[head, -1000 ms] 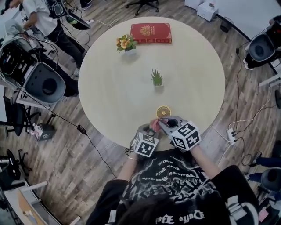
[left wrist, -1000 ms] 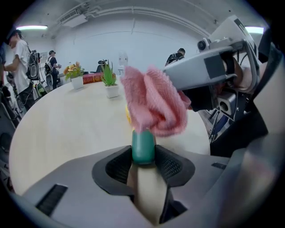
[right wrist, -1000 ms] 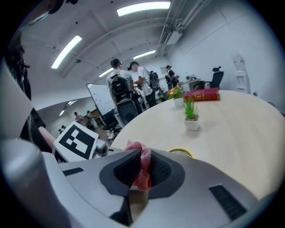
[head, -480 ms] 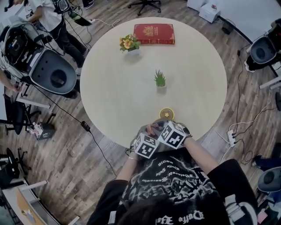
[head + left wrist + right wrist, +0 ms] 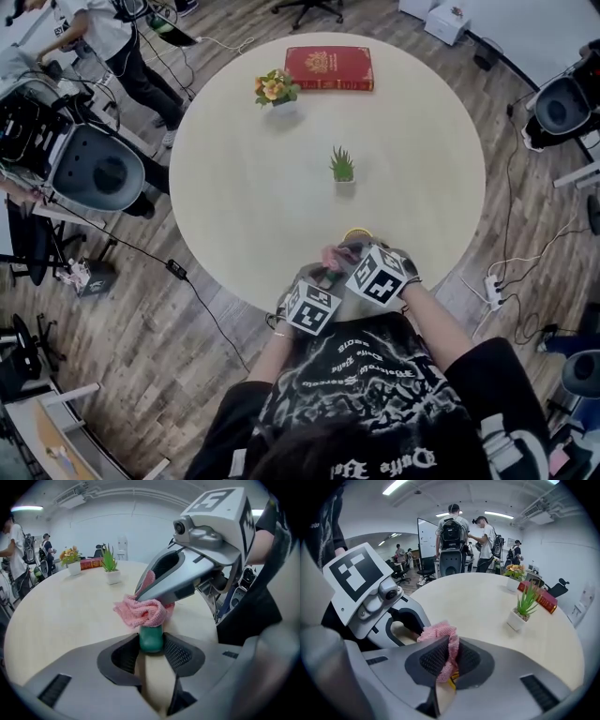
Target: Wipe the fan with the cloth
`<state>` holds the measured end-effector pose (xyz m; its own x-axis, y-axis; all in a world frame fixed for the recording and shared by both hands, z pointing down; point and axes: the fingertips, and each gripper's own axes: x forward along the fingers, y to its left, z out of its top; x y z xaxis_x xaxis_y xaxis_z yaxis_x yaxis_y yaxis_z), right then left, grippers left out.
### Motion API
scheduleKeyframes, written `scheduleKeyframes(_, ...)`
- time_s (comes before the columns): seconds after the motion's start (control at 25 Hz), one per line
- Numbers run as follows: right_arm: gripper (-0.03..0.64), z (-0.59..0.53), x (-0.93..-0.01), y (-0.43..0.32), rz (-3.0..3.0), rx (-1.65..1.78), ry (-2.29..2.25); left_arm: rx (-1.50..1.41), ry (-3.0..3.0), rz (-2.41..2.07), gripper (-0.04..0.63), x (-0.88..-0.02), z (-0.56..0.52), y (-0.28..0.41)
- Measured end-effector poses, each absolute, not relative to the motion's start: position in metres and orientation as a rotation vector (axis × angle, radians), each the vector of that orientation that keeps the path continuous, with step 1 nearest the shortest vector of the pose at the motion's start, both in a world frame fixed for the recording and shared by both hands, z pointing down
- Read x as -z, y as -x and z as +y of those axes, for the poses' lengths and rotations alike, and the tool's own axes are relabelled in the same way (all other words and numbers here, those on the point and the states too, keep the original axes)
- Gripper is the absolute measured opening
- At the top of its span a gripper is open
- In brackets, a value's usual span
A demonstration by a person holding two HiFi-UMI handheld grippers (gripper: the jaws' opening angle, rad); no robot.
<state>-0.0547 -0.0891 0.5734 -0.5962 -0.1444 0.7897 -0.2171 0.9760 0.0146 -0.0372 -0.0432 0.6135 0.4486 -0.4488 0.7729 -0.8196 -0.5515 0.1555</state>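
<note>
A small hand fan lies at the near edge of the round table (image 5: pixel 244 187). My left gripper (image 5: pixel 151 641) is shut on its green handle (image 5: pixel 151 638). The fan's yellow head (image 5: pixel 356 233) peeks out beyond the right gripper in the head view. A pink cloth (image 5: pixel 449 648) is pinched between the jaws of my right gripper (image 5: pixel 450 657), which is shut on it. The cloth (image 5: pixel 143 611) rests bunched on top of the fan, just beyond the handle. In the head view the two grippers, left (image 5: pixel 317 279) and right (image 5: pixel 343 253), meet over the fan, with the cloth (image 5: pixel 330 257) between them.
A small green potted plant (image 5: pixel 341 167) stands mid-table. A flower pot (image 5: pixel 275 89) and a red book (image 5: pixel 328 67) sit at the far side. Chairs and people stand at the upper left, and cables and a power strip (image 5: pixel 491 286) lie on the floor to the right.
My right gripper has rolled and shifted with the cloth, now covering most of the fan's yellow head. The left gripper has kept still on the handle.
</note>
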Motion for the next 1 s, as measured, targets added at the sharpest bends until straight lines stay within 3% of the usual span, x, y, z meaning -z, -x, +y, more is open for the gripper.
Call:
scheduleKeyframes(0.48, 0.034, -0.048, -0.593, 0.033, -2.214, -0.175, -0.187, -0.889, -2.168, -1.055, 0.183, -0.614, -0.045, 0.041)
scheduleKeyframes(0.64, 0.032, -0.045, -0.586, 0.042, -2.299, -0.337, -0.183, -0.953, -2.193, -1.032, 0.183, -0.616, -0.043, 0.040)
scheduleKeyframes(1.0, 0.034, -0.116, -0.568, 0.038, -2.262, -0.154, -0.433, -0.981, -2.196, -1.021, 0.183, -0.616, -0.046, 0.038)
